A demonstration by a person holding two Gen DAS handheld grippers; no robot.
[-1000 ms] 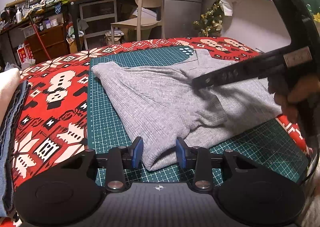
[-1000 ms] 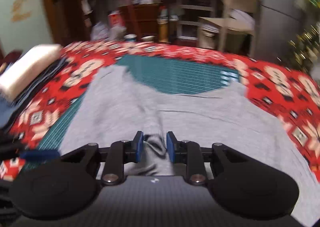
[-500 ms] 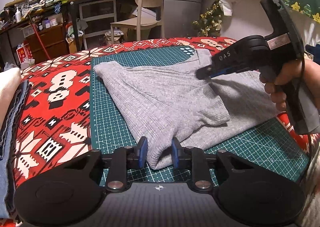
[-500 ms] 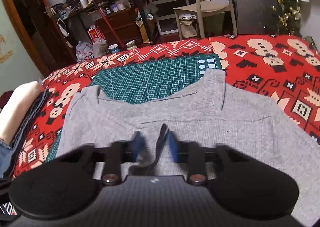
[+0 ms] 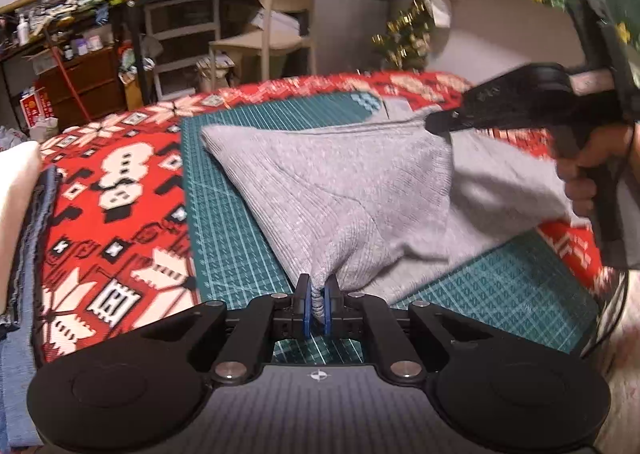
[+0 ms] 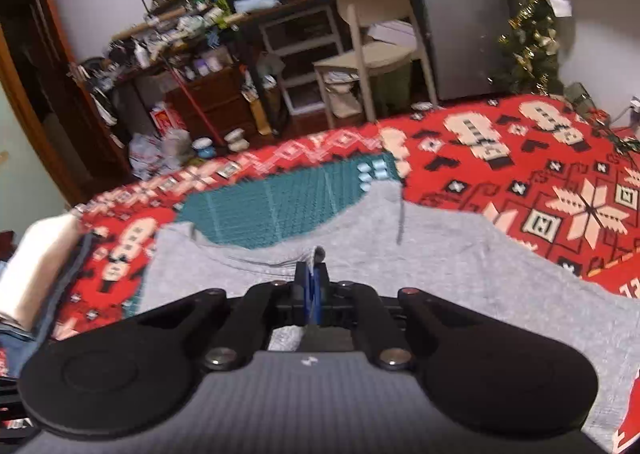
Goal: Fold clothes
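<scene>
A red patterned blanket (image 5: 120, 189) covers the worktop under a green gridded cutting mat (image 5: 236, 221). On the mat lies a grey ribbed knit garment (image 5: 340, 193), lifted between two grips: the left tongs (image 5: 316, 304) pinch its near edge, the right tongs (image 6: 314, 286) clamp a fold of it.

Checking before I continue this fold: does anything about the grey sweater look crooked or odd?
Nothing damaged. The grey sweater lies askew on the green cutting mat, one side spilling onto the red blanket; both tongs pinch it.
</scene>
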